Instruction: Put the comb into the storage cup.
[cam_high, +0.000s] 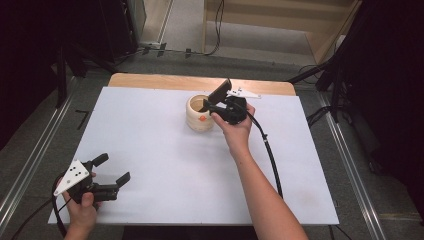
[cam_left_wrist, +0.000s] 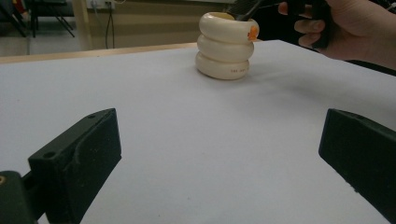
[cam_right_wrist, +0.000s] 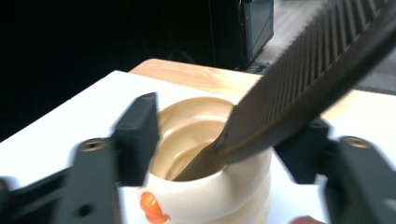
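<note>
The left gripper (cam_high: 111, 170), jaws spread and empty, rests on the smooth white table (cam_high: 165, 165), well apart from the cup. The cup (cam_high: 199, 114), cream, glossy and ribbed in three stacked rings with an orange spot, stands near the table's far edge. A black toothed comb (cam_right_wrist: 299, 88) leans in the cup's mouth between the spread jaws of the right gripper (cam_high: 212, 100), not pinched.

I saw small dark print on the cup's (cam_left_wrist: 226, 44) bottom ring, too tiny to read.
</note>
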